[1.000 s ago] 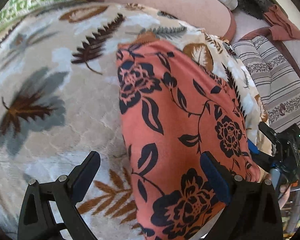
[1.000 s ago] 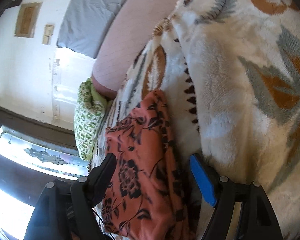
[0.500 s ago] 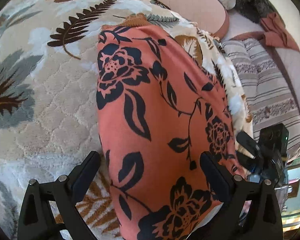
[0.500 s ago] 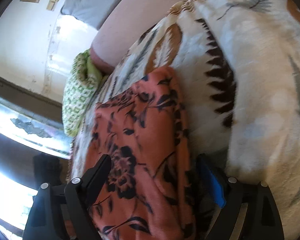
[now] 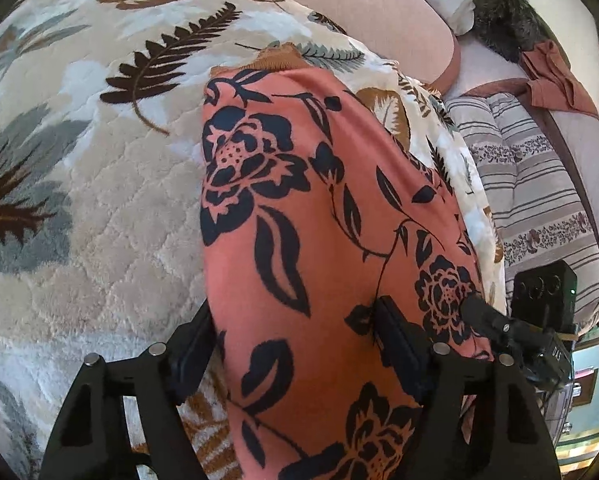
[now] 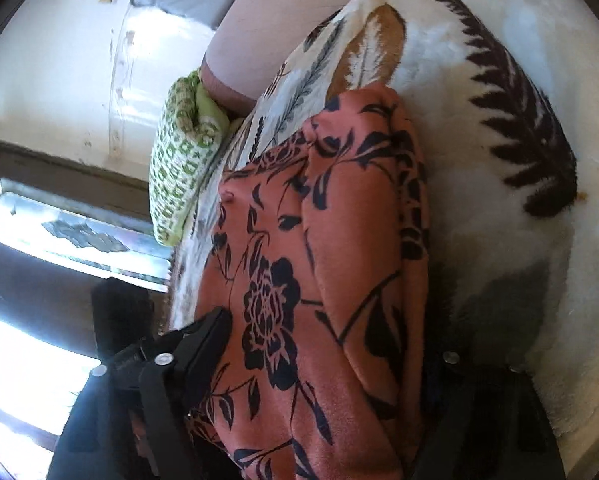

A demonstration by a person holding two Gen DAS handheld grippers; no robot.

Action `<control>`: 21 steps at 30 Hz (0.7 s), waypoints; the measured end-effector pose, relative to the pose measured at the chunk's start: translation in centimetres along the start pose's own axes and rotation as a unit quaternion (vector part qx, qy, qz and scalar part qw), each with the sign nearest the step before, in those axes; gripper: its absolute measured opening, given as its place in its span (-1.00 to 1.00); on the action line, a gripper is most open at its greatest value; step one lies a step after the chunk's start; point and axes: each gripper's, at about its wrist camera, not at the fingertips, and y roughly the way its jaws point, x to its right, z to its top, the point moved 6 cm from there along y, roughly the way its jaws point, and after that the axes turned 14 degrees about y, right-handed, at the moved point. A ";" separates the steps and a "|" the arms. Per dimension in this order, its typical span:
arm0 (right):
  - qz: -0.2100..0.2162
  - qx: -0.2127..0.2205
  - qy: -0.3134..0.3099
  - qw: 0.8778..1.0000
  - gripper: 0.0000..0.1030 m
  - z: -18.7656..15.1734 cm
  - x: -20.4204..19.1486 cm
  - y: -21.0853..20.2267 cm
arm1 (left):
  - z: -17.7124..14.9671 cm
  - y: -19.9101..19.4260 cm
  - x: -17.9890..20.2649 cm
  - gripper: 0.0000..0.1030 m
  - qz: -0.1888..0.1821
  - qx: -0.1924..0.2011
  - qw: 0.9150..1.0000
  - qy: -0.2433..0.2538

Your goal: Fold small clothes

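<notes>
A salmon-orange garment with a navy flower print (image 5: 319, 240) lies folded into a long strip on a leaf-patterned blanket (image 5: 99, 168). My left gripper (image 5: 295, 348) straddles its near end, jaws closing on the cloth; the fabric fills the gap between the fingers. In the right wrist view the same garment (image 6: 319, 280) runs between my right gripper's (image 6: 331, 364) fingers, which also press in on its sides. The right gripper's black tip (image 5: 487, 320) shows at the garment's right edge in the left wrist view.
A pink bed sheet (image 5: 339, 4) lies beyond the blanket. A striped cushion (image 5: 539, 184) and a rust cloth (image 5: 555, 76) are to the right. A green patterned pillow (image 6: 183, 152) sits by the wall, with a bright window (image 6: 59, 232) to the left.
Both grippers have moved forward over the garment's near end and their jaws have narrowed onto the cloth. The garment now fills more of both views.
</notes>
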 end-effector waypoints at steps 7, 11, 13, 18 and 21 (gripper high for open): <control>-0.030 0.025 -0.047 0.998 0.08 -0.5 -1.9 -0.4 | 0.1 -0.9 -0.2 -0.06 0.020 0.031 0.999 0.001; -0.042 0.042 -0.061 0.996 0.03 -0.8 -3.1 -0.2 | 0.3 -1.7 0.0 -0.11 0.035 0.040 0.999 0.010; -0.042 0.050 -0.069 0.996 0.03 -1.0 -3.3 -0.9 | 0.5 -2.4 0.1 -0.11 0.051 0.047 0.997 0.020; -0.040 0.057 -0.112 0.991 -0.01 -2.2 -5.7 0.1 | 0.9 -5.2 -1.3 -0.11 0.087 0.068 0.994 0.027; -0.028 0.056 -0.130 0.989 -0.02 -2.8 -6.9 1.2 | 1.1 -6.8 -2.6 -0.11 0.102 0.078 0.991 0.023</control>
